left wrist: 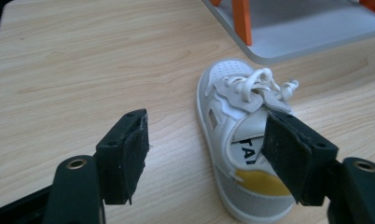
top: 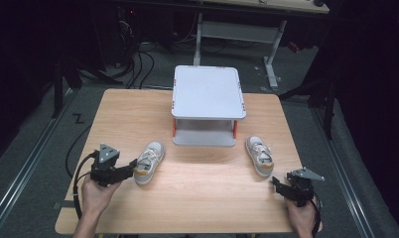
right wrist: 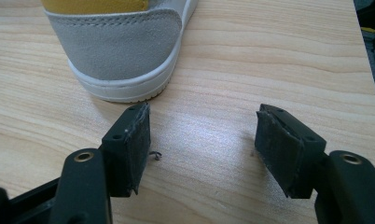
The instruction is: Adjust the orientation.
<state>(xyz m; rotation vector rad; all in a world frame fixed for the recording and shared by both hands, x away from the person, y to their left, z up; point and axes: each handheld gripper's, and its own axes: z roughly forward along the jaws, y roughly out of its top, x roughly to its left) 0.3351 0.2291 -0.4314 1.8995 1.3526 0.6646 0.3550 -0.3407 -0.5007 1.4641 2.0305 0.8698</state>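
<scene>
Two small grey-and-white sneakers lie on the wooden table. The left shoe has white laces and a yellow insole, toe pointing away. My left gripper is open, its right pad over the shoe's heel opening and its left pad on bare table beside it. The right shoe lies heel toward my right gripper, which is open just behind the heel with only table between its pads.
A grey two-level stand with orange legs sits at the table's far middle, between and beyond the shoes. The table's right edge is close to my right gripper. A desk frame and cables stand on the floor behind.
</scene>
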